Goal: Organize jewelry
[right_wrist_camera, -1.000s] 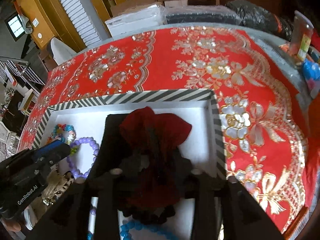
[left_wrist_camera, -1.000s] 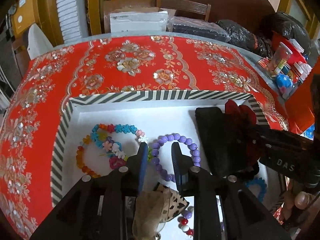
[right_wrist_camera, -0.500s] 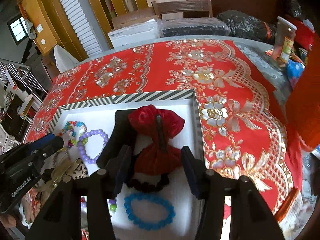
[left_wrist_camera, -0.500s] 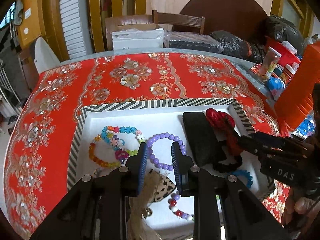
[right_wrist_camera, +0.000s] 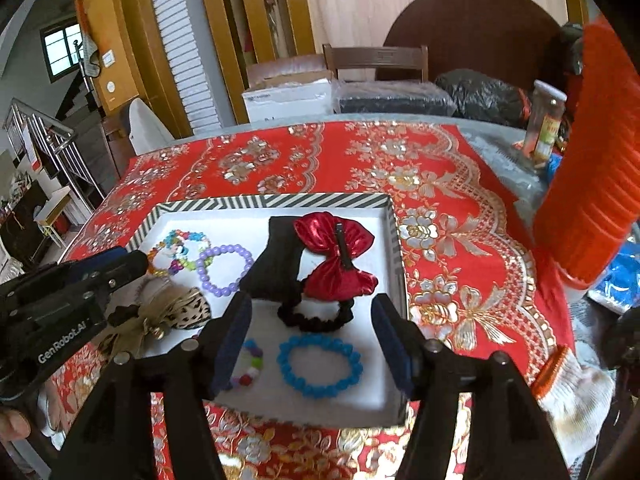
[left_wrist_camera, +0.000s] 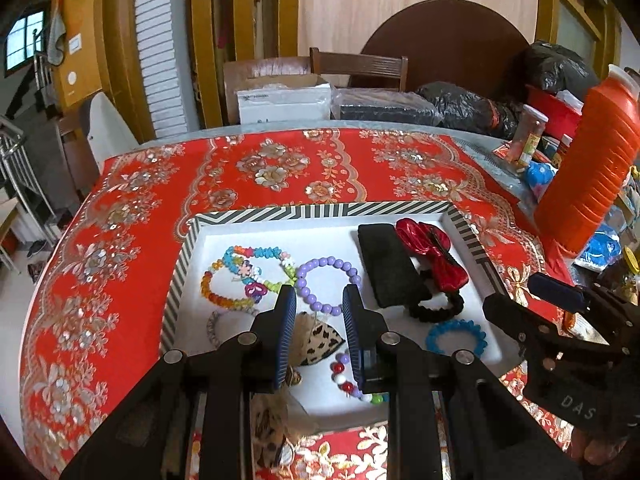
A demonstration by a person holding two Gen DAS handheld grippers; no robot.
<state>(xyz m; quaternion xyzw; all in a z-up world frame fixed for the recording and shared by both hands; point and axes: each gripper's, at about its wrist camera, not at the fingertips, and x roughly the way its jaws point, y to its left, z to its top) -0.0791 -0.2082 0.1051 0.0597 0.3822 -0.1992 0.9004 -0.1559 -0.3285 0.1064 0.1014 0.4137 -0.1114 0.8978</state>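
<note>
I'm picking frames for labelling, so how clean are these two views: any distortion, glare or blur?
Left wrist view: strong fisheye bending, dark corners, the tray sharp, the left gripper close and large. Right wrist view: same bending, sheen on the red bow, the right gripper slightly soft.

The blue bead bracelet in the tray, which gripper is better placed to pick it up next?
Right. The right gripper is open with the blue bead bracelet lying between its fingers, while the left gripper points at the leopard-print bow.
</note>
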